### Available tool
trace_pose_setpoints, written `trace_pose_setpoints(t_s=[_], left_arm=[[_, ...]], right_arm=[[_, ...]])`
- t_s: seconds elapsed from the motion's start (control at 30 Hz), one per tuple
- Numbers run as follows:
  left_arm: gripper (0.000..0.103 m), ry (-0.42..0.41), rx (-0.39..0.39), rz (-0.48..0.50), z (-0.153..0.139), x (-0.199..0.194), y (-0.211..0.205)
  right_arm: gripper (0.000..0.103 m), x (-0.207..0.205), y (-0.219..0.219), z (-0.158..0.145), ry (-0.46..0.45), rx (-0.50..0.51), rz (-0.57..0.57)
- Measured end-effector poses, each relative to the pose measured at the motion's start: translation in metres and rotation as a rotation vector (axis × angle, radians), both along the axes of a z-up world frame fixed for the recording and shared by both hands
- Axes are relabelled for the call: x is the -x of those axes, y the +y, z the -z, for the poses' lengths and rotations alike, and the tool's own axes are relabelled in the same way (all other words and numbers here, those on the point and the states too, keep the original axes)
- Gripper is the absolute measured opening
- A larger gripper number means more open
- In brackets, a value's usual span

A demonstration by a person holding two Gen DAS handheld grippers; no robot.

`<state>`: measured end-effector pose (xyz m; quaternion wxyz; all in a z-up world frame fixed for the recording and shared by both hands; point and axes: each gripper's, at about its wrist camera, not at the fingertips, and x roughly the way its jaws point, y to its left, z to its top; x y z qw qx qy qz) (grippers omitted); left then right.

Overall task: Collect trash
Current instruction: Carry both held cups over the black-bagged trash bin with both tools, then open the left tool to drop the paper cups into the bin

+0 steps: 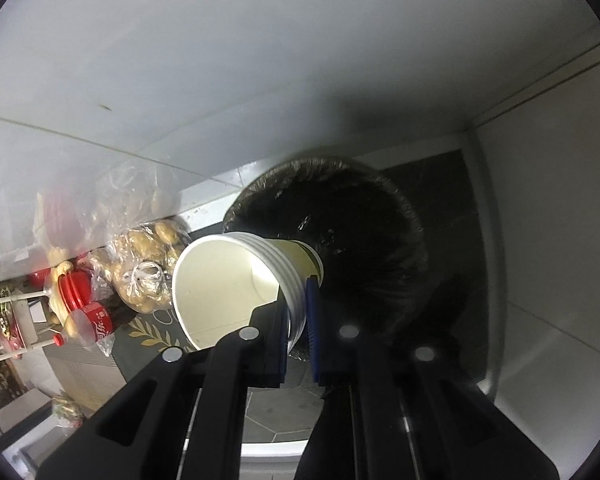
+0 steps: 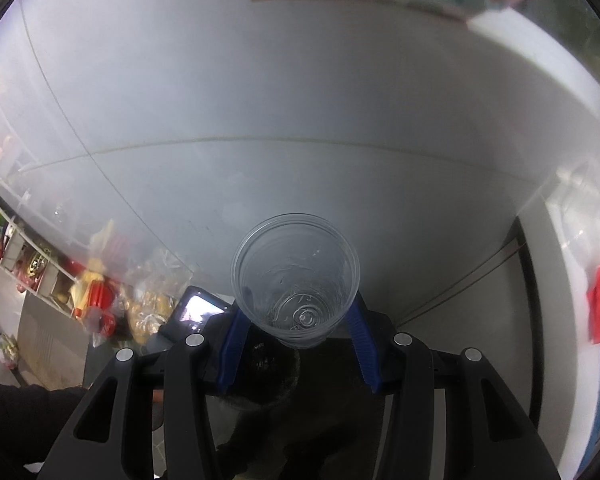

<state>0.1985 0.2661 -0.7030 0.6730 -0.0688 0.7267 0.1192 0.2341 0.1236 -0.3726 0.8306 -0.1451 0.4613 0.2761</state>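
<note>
Two cups in play, one per gripper. Left gripper (image 1: 298, 316) has its jaws pinched nearly closed on the wall of a paper cup stack (image 1: 236, 284): about four or five nested rims show, exact count hard to tell. The stack lies tilted on its side, mouth toward the camera, hanging right over the bin (image 1: 340, 224) with its black liner. Right gripper (image 2: 298, 334) has jaws half spread, clamping one clear plastic cup (image 2: 296, 276) by its lower body, mouth facing the lens, empty as far as I can see. The bin's dark rim shows just below that cup.

Handling guess: both are very light. The paper stack is stiffer for being nested, and a rim-wall pinch works fine. The plastic cup is thin, slick and crushable, so grip low near the base, gently.

Clutter on the floor: one bag of potatoes (image 1: 148, 264), one red cola bottle (image 1: 94, 320).
</note>
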Motion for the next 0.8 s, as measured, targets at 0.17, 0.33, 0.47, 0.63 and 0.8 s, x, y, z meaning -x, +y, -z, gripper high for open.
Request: trace_pose_setpoints(t_s=[0.17,0.33,0.47,0.63,0.8], left_arm=[[0.01,0.043,-0.01,0.014,0.039,-0.002,0.001],[0.01,0.094,-0.003,-0.012,0.078,-0.002,0.008],[0.012,0.118,-0.002,-0.008,0.09,0.0,0.006],[0.04,0.121,-0.015,0.016,0.092,0.001,0.0],[0.045,0.119,-0.024,0.013,0.092,0.001,0.0]], right_arm=[[0.046,-0.003,-0.003,0.017,0.01,0.006,0.015],[0.046,-0.005,0.0,0.032,0.015,0.014,0.02],[0.046,-0.008,-0.003,0.035,0.021,0.015,0.021],[0.046,-0.007,-0.001,0.039,0.022,0.014,0.023],[0.046,-0.006,-0.001,0.039,0.021,0.014,0.022]])
